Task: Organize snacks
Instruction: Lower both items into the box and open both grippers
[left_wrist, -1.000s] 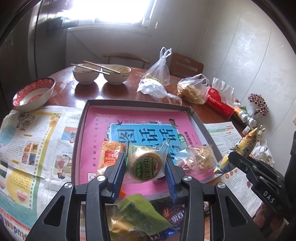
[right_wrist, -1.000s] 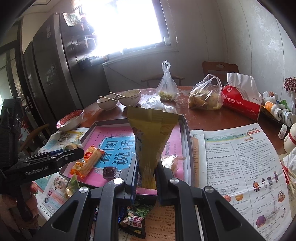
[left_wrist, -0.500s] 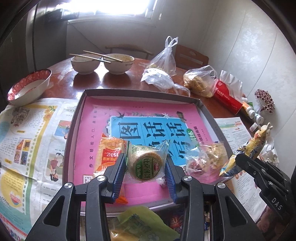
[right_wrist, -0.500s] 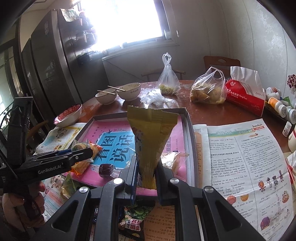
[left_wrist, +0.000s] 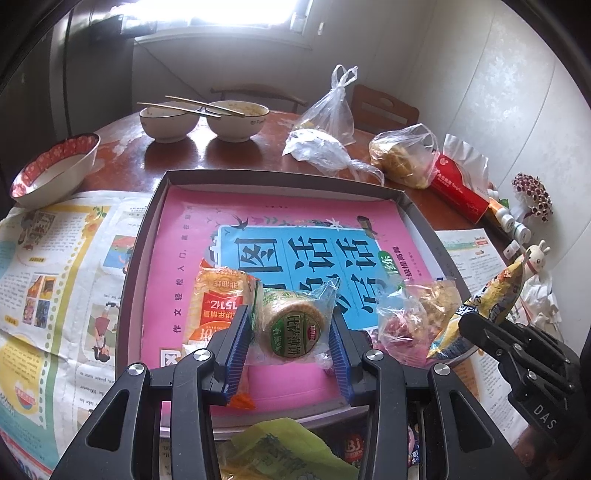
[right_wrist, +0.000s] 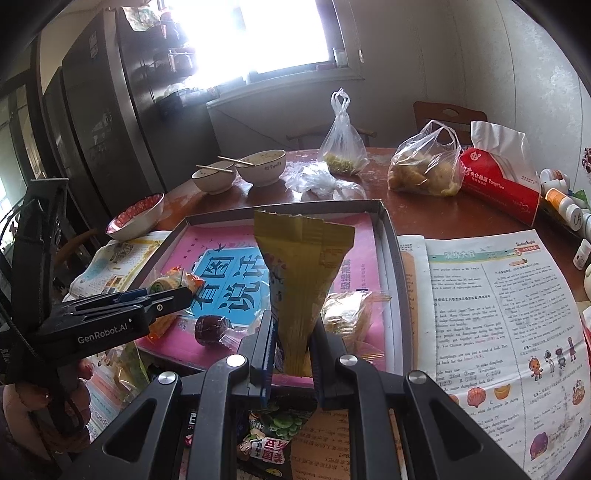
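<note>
A shallow grey tray lined with a pink and blue book cover lies on the table. My left gripper is shut on a round cake in a clear wrapper with a green label, just above the tray's near part. An orange packet and a clear-wrapped snack lie in the tray beside it. My right gripper is shut on the lower end of a tall yellow packet, held upright over the tray's near right corner. A dark red wrapped candy lies in the tray.
Two bowls with chopsticks, a red-rimmed bowl, tied plastic bags and a red tissue pack stand behind the tray. Newspaper flanks it. Loose snack packets lie at the near edge. Small bottles stand far right.
Both grippers have come a little lower and closer to the tray, each with its snack still held. The tray's contents have not moved.
</note>
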